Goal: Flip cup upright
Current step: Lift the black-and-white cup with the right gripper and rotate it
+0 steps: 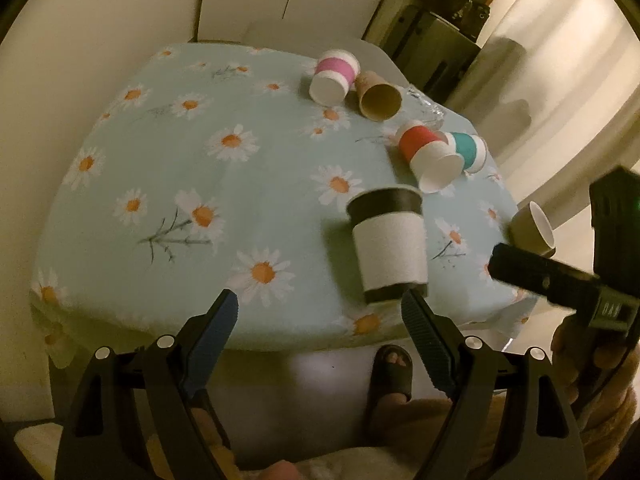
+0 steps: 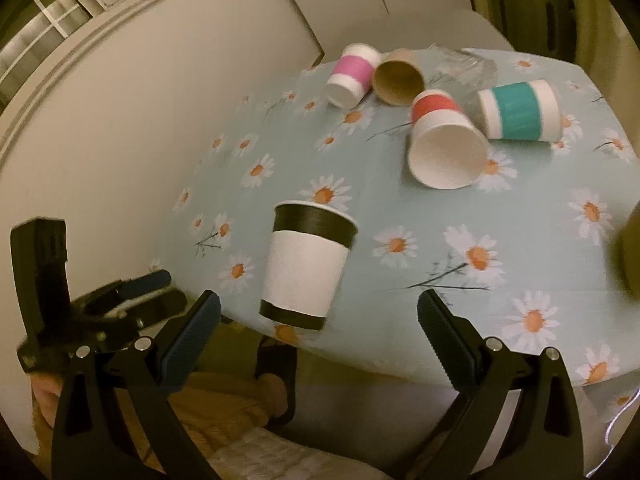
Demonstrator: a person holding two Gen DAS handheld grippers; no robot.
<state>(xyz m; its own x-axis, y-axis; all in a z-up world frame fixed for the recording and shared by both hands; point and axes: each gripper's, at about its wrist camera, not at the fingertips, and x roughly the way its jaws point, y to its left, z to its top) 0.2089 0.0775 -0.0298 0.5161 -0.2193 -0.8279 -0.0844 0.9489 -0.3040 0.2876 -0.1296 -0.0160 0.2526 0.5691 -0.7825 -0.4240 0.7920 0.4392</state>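
Note:
A black cup with a white sleeve (image 1: 388,242) stands upright near the table's front edge; it also shows in the right wrist view (image 2: 306,264). My left gripper (image 1: 320,306) is open, just in front of it, the right finger close to its base. My right gripper (image 2: 318,308) is open and empty, held before the table edge, the cup between and beyond its fingers. Several cups lie on their sides: pink-banded (image 1: 333,76), plain brown (image 1: 378,96), red-banded (image 1: 430,156) and teal-banded (image 1: 469,151).
The table wears a light blue daisy cloth (image 1: 200,168). A small brown cup (image 1: 534,229) stands at the right edge by the other gripper. A clear glass object (image 2: 464,65) lies at the back. A wall runs along the left. A sandalled foot (image 1: 390,372) is below.

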